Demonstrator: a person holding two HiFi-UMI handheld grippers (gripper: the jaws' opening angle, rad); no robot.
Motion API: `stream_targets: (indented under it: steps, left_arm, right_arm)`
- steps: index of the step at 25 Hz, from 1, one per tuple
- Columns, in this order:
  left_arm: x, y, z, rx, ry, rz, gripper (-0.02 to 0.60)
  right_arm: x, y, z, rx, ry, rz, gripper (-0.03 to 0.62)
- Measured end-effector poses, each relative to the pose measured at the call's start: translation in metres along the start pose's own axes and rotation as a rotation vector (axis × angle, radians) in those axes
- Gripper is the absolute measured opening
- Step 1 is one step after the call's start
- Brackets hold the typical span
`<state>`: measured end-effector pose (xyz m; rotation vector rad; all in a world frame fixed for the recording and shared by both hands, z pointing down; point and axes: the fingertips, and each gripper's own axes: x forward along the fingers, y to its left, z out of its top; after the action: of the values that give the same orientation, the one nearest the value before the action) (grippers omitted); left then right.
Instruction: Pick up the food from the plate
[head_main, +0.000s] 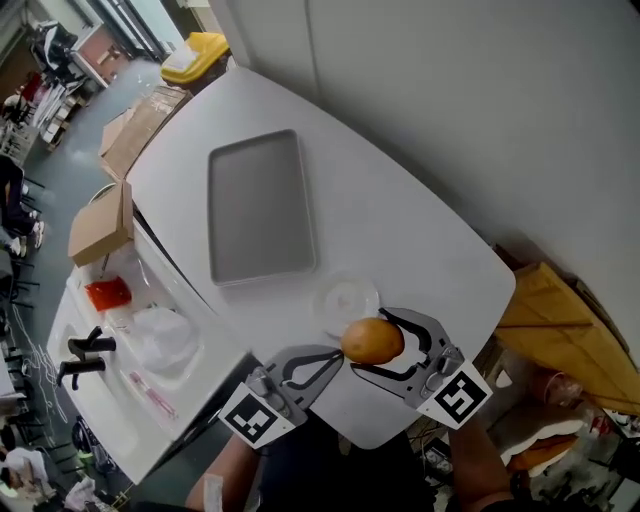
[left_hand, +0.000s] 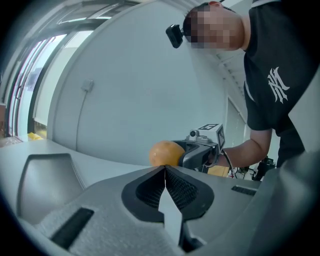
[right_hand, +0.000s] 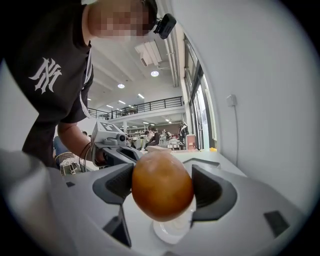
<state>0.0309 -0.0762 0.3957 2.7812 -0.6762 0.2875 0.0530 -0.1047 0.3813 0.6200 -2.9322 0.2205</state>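
An orange round fruit (head_main: 373, 341) hangs between the jaws of my right gripper (head_main: 385, 344), which is shut on it just above the table's near edge. In the right gripper view the fruit (right_hand: 162, 186) fills the gap between the dark pads, with the small clear plate (right_hand: 173, 231) right below it. The plate (head_main: 347, 299) lies bare on the white table (head_main: 400, 220). My left gripper (head_main: 330, 362) sits to the left of the fruit, jaws shut with nothing held. From the left gripper view the fruit (left_hand: 166, 153) shows beyond the closed tips (left_hand: 164, 169).
A grey tray (head_main: 260, 207) lies on the table beyond the plate. Left of the table stands a white cart with a cardboard box (head_main: 101, 224), a red item (head_main: 107, 293) and plastic bags. A wall runs along the table's right side; wooden boards (head_main: 565, 325) lie beside it.
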Motion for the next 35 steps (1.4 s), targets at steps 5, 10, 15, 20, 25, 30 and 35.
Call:
stream_targets:
  steps: [5, 10, 15, 20, 25, 30, 35]
  left_arm:
    - [-0.001, -0.024, 0.046, 0.033, -0.011, 0.036, 0.008]
    - [-0.011, -0.043, 0.084, 0.080, -0.011, 0.067, 0.008]
    - [-0.025, -0.058, 0.114, 0.129, -0.012, 0.089, 0.008]
    - [-0.049, -0.065, 0.133, 0.106, -0.059, 0.092, 0.008]
    - [-0.079, -0.068, 0.140, 0.125, -0.115, 0.048, 0.008]
    - [-0.117, -0.080, 0.122, 0.090, -0.140, -0.018, 0.008]
    - [-0.157, -0.086, 0.093, 0.064, -0.152, -0.043, 0.008]
  right_arm:
    - [-0.044, 0.002, 0.046, 0.035, -0.099, -0.026, 0.351]
    - [-0.077, 0.008, 0.083, 0.023, -0.172, -0.016, 0.351]
    - [-0.096, 0.018, 0.114, -0.021, -0.217, -0.015, 0.351]
    - [-0.108, 0.028, 0.141, -0.030, -0.263, -0.044, 0.351]
    - [-0.106, 0.049, 0.153, -0.055, -0.250, -0.100, 0.351]
    - [-0.104, 0.088, 0.156, -0.005, -0.281, -0.149, 0.351]
    - [-0.092, 0.124, 0.143, 0.018, -0.248, -0.209, 0.351]
